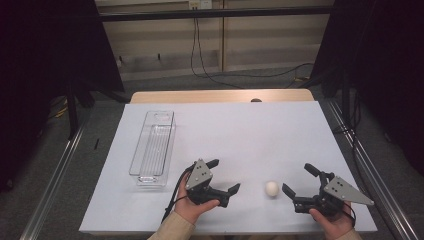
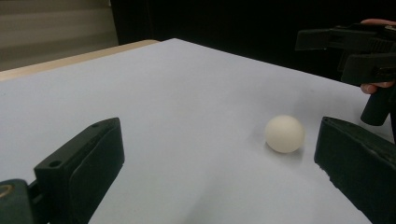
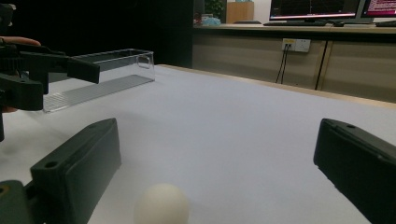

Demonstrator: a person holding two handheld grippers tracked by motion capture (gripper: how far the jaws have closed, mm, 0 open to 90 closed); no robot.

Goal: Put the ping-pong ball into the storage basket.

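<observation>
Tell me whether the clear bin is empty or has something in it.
Empty. In the high view, the clear bin shows just its ribbed floor, and the white ball lies on the table outside it.

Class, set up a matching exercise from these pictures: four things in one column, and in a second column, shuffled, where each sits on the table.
Things:
1. ball
2. clear box
3. left gripper
4. right gripper

Places:
A. far left side of the white sheet
B. near right corner, jaws open
C. between the two grippers
D. near edge, just right of the clear box, jaws open

Pairs: 1-C, 2-A, 3-D, 4-B
</observation>
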